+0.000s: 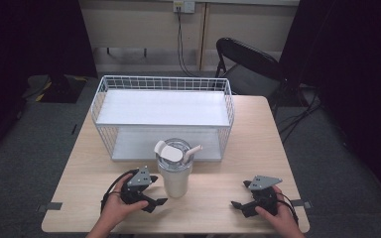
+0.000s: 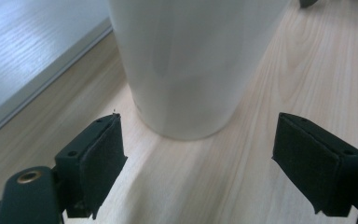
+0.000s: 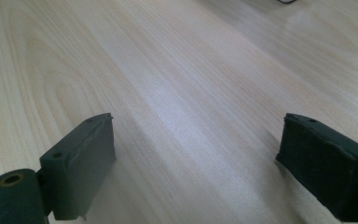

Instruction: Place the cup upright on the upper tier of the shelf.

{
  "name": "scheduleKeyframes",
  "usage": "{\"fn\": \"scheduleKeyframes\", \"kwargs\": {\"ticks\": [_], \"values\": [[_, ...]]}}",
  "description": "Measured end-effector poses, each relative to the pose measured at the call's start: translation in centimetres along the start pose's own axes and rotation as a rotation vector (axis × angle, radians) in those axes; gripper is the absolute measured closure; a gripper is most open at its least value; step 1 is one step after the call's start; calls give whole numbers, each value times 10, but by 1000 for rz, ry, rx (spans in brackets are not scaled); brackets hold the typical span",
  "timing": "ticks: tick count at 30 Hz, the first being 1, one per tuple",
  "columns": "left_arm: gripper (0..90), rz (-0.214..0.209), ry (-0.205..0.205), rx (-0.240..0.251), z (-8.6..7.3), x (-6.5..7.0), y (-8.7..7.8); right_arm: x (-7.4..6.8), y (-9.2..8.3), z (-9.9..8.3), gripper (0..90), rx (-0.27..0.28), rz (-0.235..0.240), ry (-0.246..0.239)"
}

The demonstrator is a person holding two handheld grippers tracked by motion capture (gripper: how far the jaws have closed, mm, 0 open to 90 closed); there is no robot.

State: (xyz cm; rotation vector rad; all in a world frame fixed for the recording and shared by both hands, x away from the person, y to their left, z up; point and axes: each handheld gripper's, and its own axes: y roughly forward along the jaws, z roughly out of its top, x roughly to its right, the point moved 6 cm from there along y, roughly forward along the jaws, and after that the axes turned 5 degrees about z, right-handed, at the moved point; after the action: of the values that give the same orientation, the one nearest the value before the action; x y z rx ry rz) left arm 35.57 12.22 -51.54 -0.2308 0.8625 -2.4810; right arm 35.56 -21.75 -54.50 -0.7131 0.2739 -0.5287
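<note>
Left claw [image 2: 198, 161] wide open — tumbler [image 2: 191, 65] untouched.

Light wooden table [image 1: 238, 178] — white wire basket-shelf [image 1: 163, 116] standing along its far edge; white lidded tumbler [image 1: 175, 173] upright near the middle of the near edge, just before the shelf.

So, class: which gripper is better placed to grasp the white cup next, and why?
Left. The left gripper sits right beside the cup, jaws open and pointed at its base, which fills the left gripper view. The right gripper lies farther off, facing bare table.
</note>
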Motion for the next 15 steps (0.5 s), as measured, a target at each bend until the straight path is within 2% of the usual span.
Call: {"fn": "scheduleKeyframes", "kwargs": {"ticks": [6, 10, 12, 14, 15], "values": [[159, -6, 6, 14, 6, 1, 2, 0, 0, 0, 100, 0, 0, 0], [159, -6, 1, 22, 9, 0, 3, 0, 0, 0, 99, 0, 0, 0], [158, -9, -17, 37, 12, 1, 4, 0, 0, 0, 99, 0, 0, 0], [158, -3, -7, 46, 14, -1, 4, 0, 0, 0, 99, 0, 0, 0], [158, -14, -17, 51, 16, 0, 4, 0, 0, 0, 99, 0, 0, 0]]}}
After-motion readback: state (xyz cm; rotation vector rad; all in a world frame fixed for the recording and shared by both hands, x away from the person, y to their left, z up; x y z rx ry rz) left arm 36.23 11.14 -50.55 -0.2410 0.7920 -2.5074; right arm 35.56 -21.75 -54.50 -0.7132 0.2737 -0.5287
